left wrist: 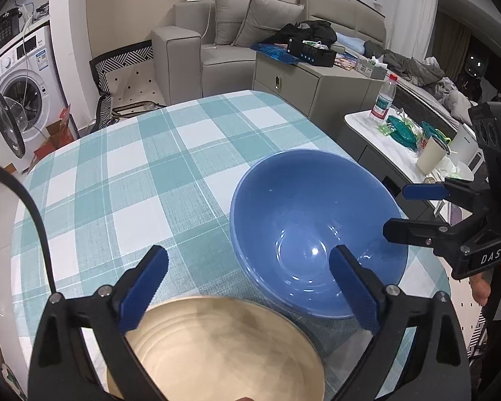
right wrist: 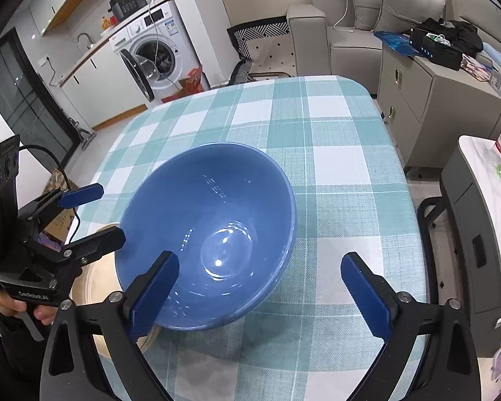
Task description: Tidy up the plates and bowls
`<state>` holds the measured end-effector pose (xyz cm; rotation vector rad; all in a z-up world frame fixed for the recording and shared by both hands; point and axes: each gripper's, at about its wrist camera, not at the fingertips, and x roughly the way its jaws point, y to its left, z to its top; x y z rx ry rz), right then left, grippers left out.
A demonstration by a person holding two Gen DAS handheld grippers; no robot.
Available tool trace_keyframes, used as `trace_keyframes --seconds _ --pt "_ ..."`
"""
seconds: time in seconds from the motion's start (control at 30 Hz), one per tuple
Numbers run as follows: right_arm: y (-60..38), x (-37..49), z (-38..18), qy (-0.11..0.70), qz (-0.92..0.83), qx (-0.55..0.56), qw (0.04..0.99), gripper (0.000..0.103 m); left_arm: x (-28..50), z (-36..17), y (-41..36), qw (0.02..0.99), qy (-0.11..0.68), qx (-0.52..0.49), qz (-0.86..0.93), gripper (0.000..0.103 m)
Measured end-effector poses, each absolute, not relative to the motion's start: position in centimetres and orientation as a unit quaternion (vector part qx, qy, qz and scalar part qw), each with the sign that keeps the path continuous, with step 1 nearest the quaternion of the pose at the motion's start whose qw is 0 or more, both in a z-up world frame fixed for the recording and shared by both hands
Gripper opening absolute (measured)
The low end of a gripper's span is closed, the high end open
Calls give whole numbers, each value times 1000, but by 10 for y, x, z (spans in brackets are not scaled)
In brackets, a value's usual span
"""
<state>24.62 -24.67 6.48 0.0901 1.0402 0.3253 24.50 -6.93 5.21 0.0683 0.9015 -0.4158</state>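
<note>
Two grippers, left gripper point(left wrist: 248, 284) and right gripper point(right wrist: 260, 289), both spread wide and grasping nothing. One blue bowl point(right wrist: 205, 234) sits upright on the checked tablecloth point(left wrist: 133, 173), just beside one beige plate point(left wrist: 217, 351) lying under the left gripper.

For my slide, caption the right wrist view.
Open right gripper above a blue bowl on the checked tablecloth.

The round beige ceramic plate point(left wrist: 223, 347) beside the deep blue glazed bowl point(left wrist: 310, 227) is cut off — bottom edge, gripper arms covering its sides; labels across the room — unreadable.
</note>
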Motion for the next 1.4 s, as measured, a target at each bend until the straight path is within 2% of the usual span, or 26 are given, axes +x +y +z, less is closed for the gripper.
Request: trace_keyframes --seconds 0.23,0.63,0.83,1.4 --pt "-248 244 60 475 162 51 863 102 244 50 -66 887 421 22 -189 103" --pt "-251 240 54 450 175 69 873 102 244 42 -63 898 404 5 -175 103" --pt "-256 245 46 453 184 110 865 102 246 40 -65 899 403 1 -172 103" --pt "-262 245 28 459 170 140 861 102 255 28 -75 893 416 3 -171 103"
